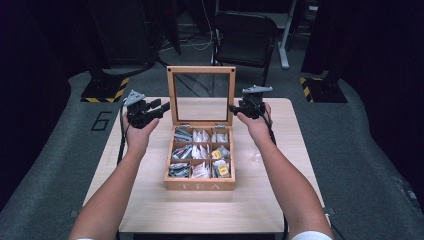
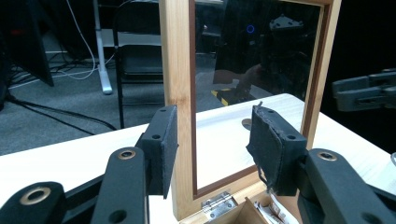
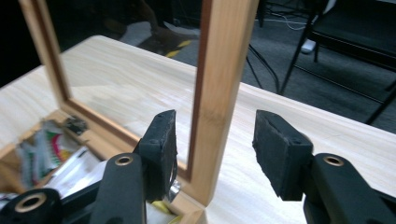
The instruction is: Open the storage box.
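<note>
From the high view, the wooden tea box (image 1: 200, 160) sat near the middle of the pale bench (image 1: 280, 200), its glass lid (image 1: 201, 95) standing upright at the rear. The left tongs (image 1: 163, 107) were at the lid's left frame edge and the right tongs (image 1: 233, 107) at its right frame edge. Bare bench lay to either side of the box and in front of it (the widest stretch was in front). Behind the box stood a dark folding chair (image 1: 245, 37) on grey carpet (image 1: 360, 145), with yellow-black striped floor plates (image 1: 105, 90) off to both sides.

In the left gripper view, the left tongs (image 2: 212, 140) straddled the lid's upright wooden frame (image 2: 180, 93); one pad lay close against the wood and the other stood clear over the glass, so the jaws were partly open and not clamped. A hinge (image 2: 215, 203) showed below, and the right tongs (image 2: 366, 91) appeared beyond the lid's far edge.

In the right gripper view, the right tongs (image 3: 215, 149) stood partly open around the lid's other frame post (image 3: 219, 93). The left pad was near the wood and the right pad well clear, so nothing was gripped. Tea bags (image 3: 56, 144) lay in the box below.
</note>
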